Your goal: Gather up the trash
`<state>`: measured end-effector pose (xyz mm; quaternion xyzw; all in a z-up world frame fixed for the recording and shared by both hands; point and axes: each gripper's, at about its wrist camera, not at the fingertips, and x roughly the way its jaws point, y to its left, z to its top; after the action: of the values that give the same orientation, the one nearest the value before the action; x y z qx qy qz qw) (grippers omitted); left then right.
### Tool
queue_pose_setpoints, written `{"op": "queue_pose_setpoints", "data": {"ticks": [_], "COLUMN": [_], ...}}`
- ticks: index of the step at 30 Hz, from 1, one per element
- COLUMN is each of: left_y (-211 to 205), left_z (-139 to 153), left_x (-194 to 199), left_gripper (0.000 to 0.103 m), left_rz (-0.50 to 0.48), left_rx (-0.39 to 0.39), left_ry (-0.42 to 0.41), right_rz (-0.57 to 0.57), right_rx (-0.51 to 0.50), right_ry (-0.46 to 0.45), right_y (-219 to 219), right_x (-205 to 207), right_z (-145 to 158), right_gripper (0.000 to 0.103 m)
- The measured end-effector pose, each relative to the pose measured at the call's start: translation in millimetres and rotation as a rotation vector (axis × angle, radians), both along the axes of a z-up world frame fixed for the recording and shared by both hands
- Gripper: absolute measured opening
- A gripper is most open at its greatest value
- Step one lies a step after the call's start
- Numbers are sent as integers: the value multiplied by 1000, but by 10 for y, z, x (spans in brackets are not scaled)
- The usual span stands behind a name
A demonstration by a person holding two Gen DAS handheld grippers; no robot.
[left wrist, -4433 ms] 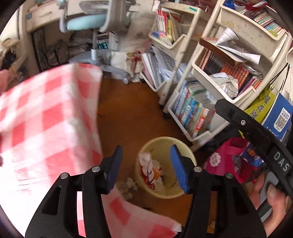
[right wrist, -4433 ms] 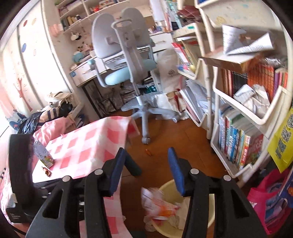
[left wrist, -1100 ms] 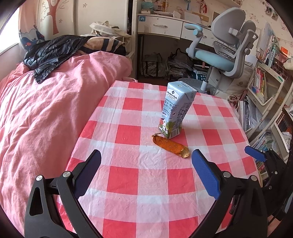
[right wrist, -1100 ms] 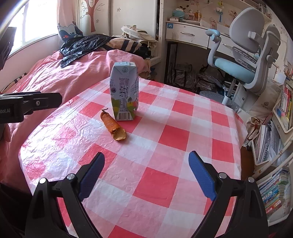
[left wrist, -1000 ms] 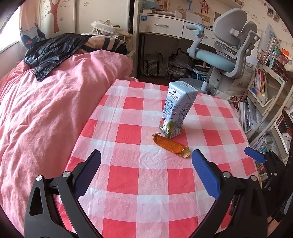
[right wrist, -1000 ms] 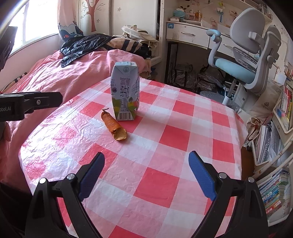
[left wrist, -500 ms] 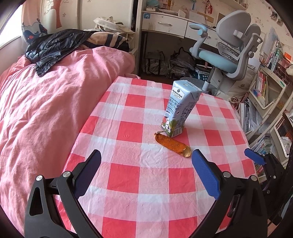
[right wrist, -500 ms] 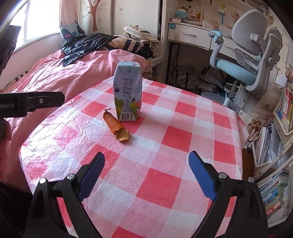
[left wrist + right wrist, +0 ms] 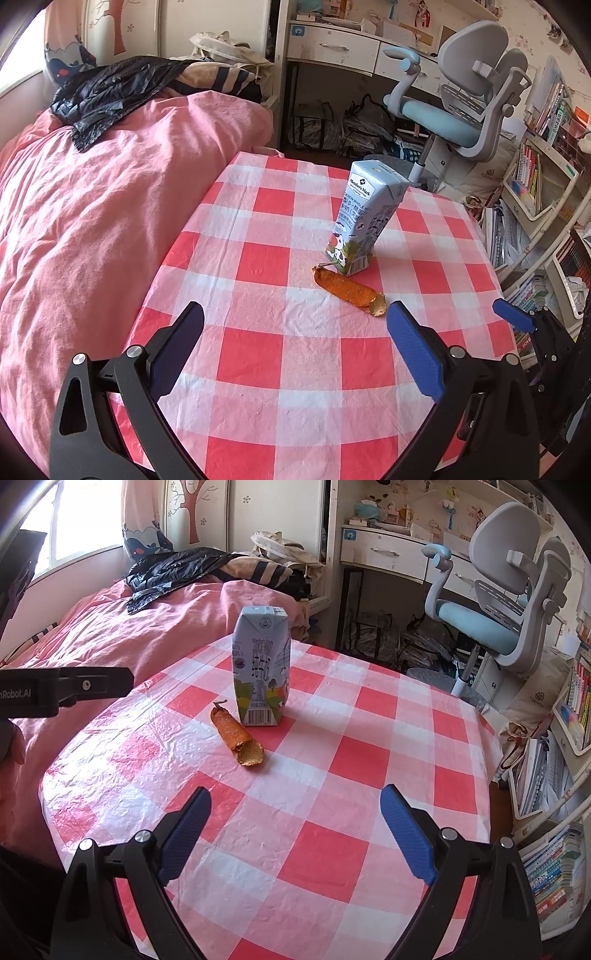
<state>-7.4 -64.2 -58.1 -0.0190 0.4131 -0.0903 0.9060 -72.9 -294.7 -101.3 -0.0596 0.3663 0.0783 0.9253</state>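
A pale blue milk carton stands upright on the red-and-white checked tablecloth. An orange peel lies flat just in front of the carton, touching its base. My left gripper is open and empty, hovering over the near part of the table short of the peel. My right gripper is also open and empty, nearer the table's front edge. A blue fingertip of the right gripper shows at the right in the left wrist view.
A bed with a pink duvet runs along the table's left side, a black bag on it. A grey and blue desk chair stands behind the table by a white desk. Shelves of books line the right.
Both grippers turned from the yellow bin by the shelves to the table. Over the last second they moved slightly closer to the carton and peel, still open.
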Motion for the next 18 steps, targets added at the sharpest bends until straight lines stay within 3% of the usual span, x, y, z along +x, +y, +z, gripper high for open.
{"op": "queue_pose_setpoints", "data": {"ticks": [18], "left_y": [20], "left_z": [-8], "left_x": [7], "left_gripper": [96], "left_rz": [1], "left_rx": [1], "left_ry": [3], "right_rz": [0], "right_rx": [-1], "right_ry": [-1], "right_y": [13], "right_x": [1], "right_z": [0], "right_gripper": [89]}}
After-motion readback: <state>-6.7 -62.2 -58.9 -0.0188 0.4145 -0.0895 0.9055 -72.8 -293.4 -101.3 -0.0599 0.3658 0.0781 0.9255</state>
